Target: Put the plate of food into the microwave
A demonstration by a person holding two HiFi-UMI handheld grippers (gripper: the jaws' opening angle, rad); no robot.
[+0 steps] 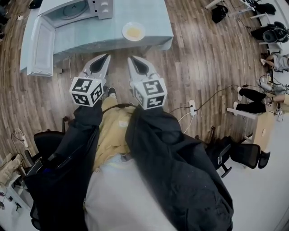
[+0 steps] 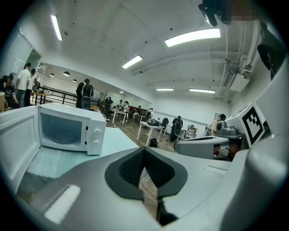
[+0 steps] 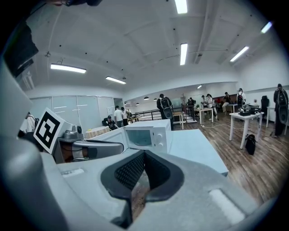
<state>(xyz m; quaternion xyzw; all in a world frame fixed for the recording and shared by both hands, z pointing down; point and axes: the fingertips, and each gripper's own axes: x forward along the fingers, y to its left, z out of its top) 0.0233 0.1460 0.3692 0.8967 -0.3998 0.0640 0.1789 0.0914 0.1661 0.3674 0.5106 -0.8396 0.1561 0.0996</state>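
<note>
A white plate of yellowish food (image 1: 133, 31) sits near the front edge of the light blue table (image 1: 156, 18). The white microwave (image 1: 74, 10) stands at the table's back left, its door (image 1: 41, 45) swung wide open toward me. Both grippers hover side by side over the wooden floor, short of the table. The left gripper (image 1: 107, 56) and right gripper (image 1: 130, 58) are shut and hold nothing. The left gripper view shows its jaws (image 2: 144, 151) meeting and the open microwave (image 2: 67, 131) ahead on the left. In the right gripper view the microwave (image 3: 146, 134) stands beyond the shut jaws (image 3: 144, 154). Neither gripper view shows the plate.
A power strip with cables (image 1: 192, 107) lies on the floor to the right. A seated person's legs (image 1: 250, 101) and desks are at the far right. Office chairs (image 1: 235, 155) stand behind me. Several people and white tables (image 2: 149, 128) fill the room beyond.
</note>
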